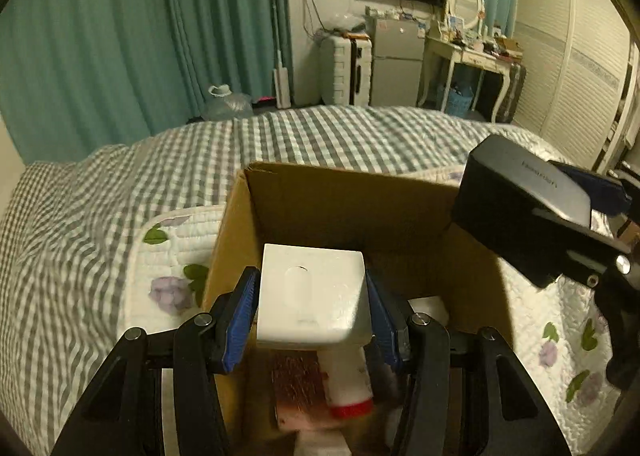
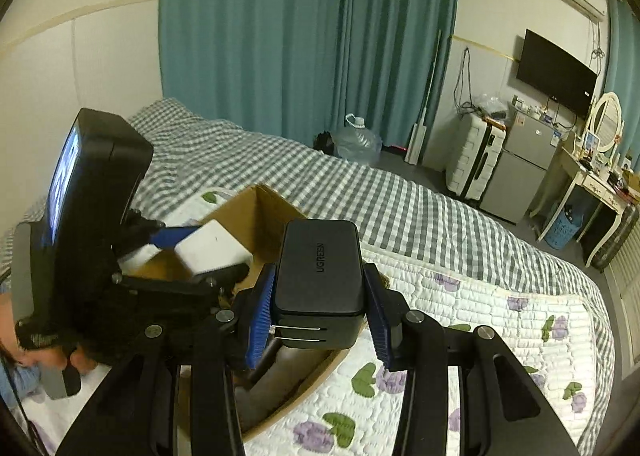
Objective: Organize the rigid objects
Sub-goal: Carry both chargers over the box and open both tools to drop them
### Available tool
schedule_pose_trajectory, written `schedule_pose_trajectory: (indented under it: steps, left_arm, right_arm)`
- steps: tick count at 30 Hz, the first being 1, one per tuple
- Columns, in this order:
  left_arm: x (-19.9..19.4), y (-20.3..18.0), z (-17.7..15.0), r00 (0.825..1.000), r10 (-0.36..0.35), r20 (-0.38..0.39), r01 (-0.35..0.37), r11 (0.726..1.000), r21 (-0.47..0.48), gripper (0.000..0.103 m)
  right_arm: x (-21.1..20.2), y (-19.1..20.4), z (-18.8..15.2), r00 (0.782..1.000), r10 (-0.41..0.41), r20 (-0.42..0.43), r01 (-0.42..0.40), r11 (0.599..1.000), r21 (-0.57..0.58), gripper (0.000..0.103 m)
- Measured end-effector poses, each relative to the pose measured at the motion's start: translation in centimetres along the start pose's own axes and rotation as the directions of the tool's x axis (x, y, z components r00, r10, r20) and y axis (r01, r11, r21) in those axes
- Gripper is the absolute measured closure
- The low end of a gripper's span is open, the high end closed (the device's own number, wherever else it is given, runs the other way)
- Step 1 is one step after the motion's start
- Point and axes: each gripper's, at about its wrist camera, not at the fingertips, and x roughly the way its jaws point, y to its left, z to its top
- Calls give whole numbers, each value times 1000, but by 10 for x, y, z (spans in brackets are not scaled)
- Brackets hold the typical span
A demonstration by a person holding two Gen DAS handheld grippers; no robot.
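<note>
An open cardboard box [image 1: 340, 196] stands on the bed. My left gripper [image 1: 312, 304] is shut on a white square charger block [image 1: 314, 296], held over the box's inside. In the right wrist view that white block [image 2: 212, 246] shows over the box [image 2: 264, 216], with the left gripper's blue pad beside it. My right gripper [image 2: 320, 296] is shut on a black charger [image 2: 320, 276] with two metal prongs facing me, above the box's near rim. The same black charger [image 1: 520, 204] appears at the box's right side in the left wrist view.
Inside the box lie a white bottle with a red cap [image 1: 348, 380] and a reddish packet [image 1: 298, 384]. The box rests on a white flowered quilt [image 2: 460, 336] over a grey checked bedspread [image 1: 120, 184]. Curtains, a suitcase, a fridge and a desk stand beyond the bed.
</note>
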Motion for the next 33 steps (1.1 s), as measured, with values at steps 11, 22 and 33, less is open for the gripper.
schedule_pose_trajectory:
  steps: [11,22,33]
  left_arm:
    - [0,-3,-6,1000,1,25,-2,1000,27,44]
    - [-83,30,-18,979,60,193,-45,996,-81,35]
    - [-79,68,-37,983,90,160,-70,990,-125,33]
  right_arm:
    - [30,-12,-10,999,6,-34,-4,999,51,61]
    - [8,7,8,999,-3,-45,3,1000,16,61]
    - [79,49,17,984,-39,-171,44,999,27,61]
